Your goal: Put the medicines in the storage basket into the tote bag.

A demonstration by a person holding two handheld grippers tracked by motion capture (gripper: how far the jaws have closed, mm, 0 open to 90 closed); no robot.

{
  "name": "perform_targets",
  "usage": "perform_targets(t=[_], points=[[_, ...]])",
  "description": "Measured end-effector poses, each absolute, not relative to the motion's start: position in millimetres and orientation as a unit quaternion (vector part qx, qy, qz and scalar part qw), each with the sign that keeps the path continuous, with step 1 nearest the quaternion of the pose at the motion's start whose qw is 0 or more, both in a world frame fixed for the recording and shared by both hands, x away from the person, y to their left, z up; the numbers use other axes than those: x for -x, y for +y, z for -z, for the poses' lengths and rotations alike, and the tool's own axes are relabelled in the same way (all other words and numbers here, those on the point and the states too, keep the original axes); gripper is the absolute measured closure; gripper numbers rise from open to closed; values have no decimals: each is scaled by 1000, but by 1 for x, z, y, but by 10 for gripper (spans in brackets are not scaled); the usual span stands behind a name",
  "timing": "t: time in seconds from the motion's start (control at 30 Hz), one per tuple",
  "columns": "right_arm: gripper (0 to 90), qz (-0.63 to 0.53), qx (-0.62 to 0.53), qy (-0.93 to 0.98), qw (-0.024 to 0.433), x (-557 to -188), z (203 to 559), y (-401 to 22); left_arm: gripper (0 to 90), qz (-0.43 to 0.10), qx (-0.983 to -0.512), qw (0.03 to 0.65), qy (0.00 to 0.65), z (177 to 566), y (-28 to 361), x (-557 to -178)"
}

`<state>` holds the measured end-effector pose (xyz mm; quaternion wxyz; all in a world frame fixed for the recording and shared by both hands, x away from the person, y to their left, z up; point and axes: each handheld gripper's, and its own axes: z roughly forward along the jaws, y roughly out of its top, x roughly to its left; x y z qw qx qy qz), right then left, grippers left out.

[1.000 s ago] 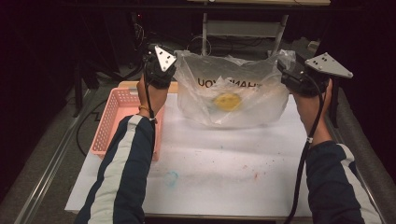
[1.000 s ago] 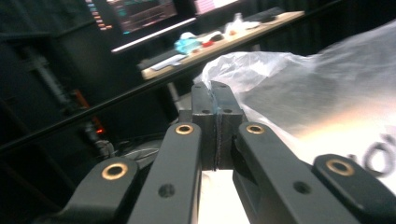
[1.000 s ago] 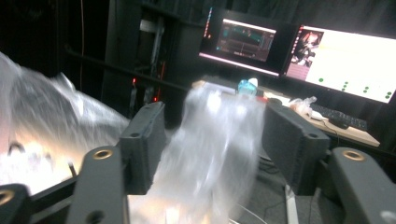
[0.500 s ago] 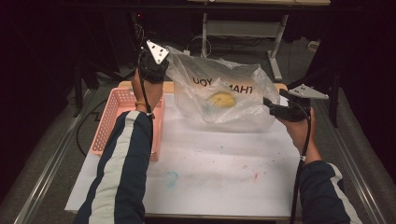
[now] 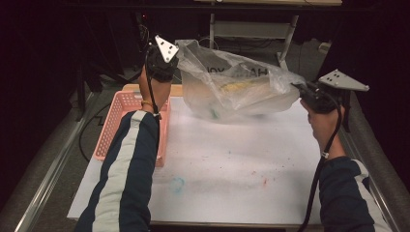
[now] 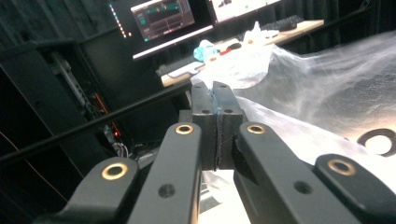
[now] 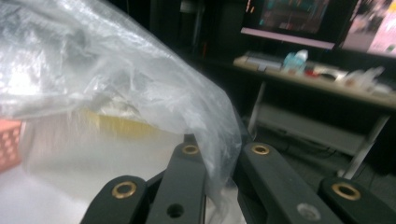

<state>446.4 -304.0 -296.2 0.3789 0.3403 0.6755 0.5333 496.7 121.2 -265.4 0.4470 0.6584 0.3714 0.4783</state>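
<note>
2 hand-held grippers are stretching a clear plastic bag (image 5: 237, 84) above a white table (image 5: 232, 164) in the high view. At 11 o'clock, the left gripper (image 5: 167, 60) is pinching the bag's raised corner, while at 3 o'clock the right gripper (image 5: 299, 87) is gripping the lower end, its jaws having just been closing on the film. Something yellow (image 5: 237, 86) is lying inside the bag, blurred, and a pink basket (image 5: 128, 123) is sitting at the table's 9 o'clock edge, just beside the left sleeve (image 5: 128, 164).

Along the left gripper (image 6: 215, 100) in its own view, both black jaws are standing pressed together on the bag's film, and the plastic bag (image 6: 327, 93) is spreading away toward 3 o'clock. Monitors (image 6: 163, 16) are glowing at 12 o'clock above a cluttered desk (image 6: 243, 46).

Over the right gripper (image 7: 212, 154) in its own view, crumpled film from the plastic bag (image 7: 116, 79) is running down between the 2 closed jaws. The yellow thing (image 7: 121, 123) is showing through the plastic at 9 o'clock, with the pink basket (image 7: 9, 142) at the far left edge.
</note>
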Motion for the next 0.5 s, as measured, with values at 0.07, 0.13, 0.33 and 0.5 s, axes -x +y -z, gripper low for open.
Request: perform_targets(t=[0.07, 0.13, 0.33, 0.5], points=[[900, -540, -338, 662, 395, -444, 283, -306, 872, -480, -659, 449, 367, 263, 120, -495], [900, -544, -338, 658, 397, -442, 274, -307, 871, -475, -659, 454, 364, 263, 119, -494], [900, -515, -362, 672, 391, -453, 286, -303, 734, -454, -670, 462, 364, 273, 117, -495], [722, -502, -386, 672, 384, -461, 303, -303, 640, -427, -684, 470, 360, 285, 119, -494]])
